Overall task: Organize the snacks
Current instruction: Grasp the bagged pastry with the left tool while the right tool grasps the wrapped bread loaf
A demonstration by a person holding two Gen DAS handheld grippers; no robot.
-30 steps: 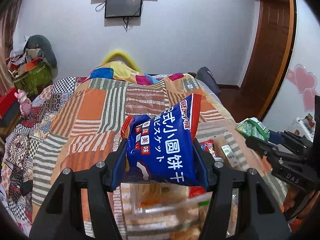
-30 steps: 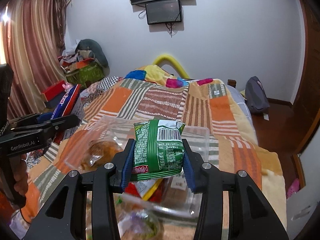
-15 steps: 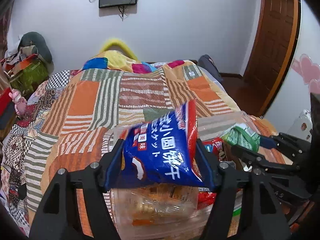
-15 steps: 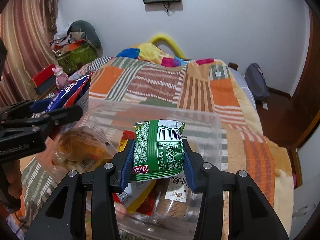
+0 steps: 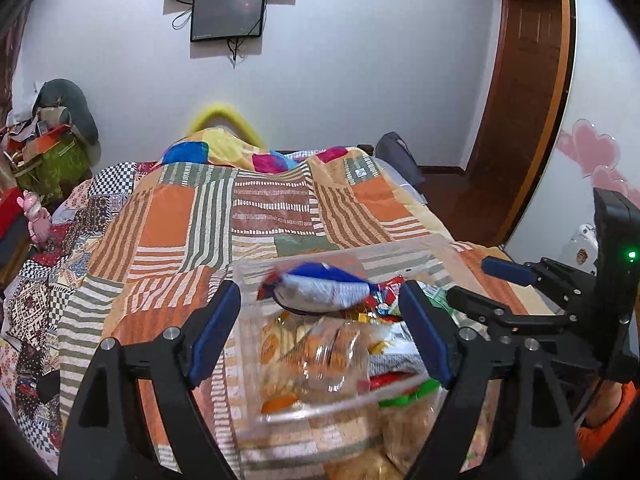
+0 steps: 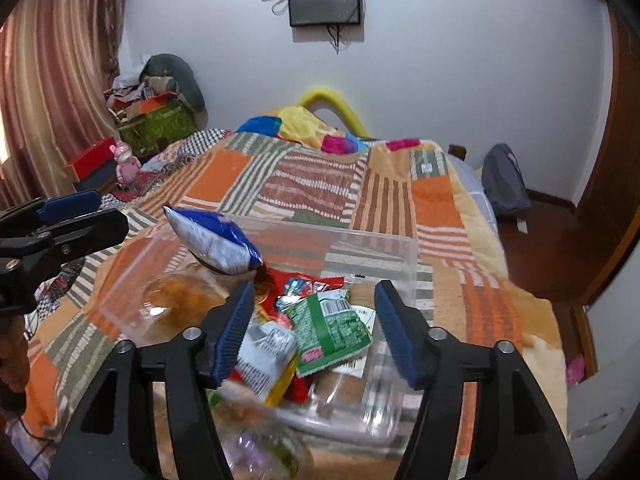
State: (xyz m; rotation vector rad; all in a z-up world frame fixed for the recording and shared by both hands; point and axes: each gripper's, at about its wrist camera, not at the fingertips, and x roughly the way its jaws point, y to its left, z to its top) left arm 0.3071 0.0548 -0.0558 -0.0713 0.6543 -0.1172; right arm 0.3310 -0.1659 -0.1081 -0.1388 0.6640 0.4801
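Two grippers are held over a clear plastic box [image 6: 404, 256] that sits on a bed with a patchwork quilt [image 5: 168, 224]. Both are spread wide and nothing is gripped by either one. The left gripper [image 5: 320, 332] is seen above the near left part of the box, and the right gripper [image 6: 316, 328] above the near right part.

A blue snack bag [image 6: 216, 244] is seen tilted at the top of the pile, blurred, so it cannot be told if it is resting or falling. A green snack bag [image 6: 336, 328] is laid flat on other packets, between the right gripper's fingers but not touched by them. Red packets [image 6: 304, 286] and a clear bag of brown snacks [image 6: 180, 296] are also kept in the box, likely so that all the snacks are gathered in one place.

The near edge of the box is hidden behind the grippers. The packets at the bottom are blurred and covered by others, so they cannot be counted. Words on the bags are too small to be read.
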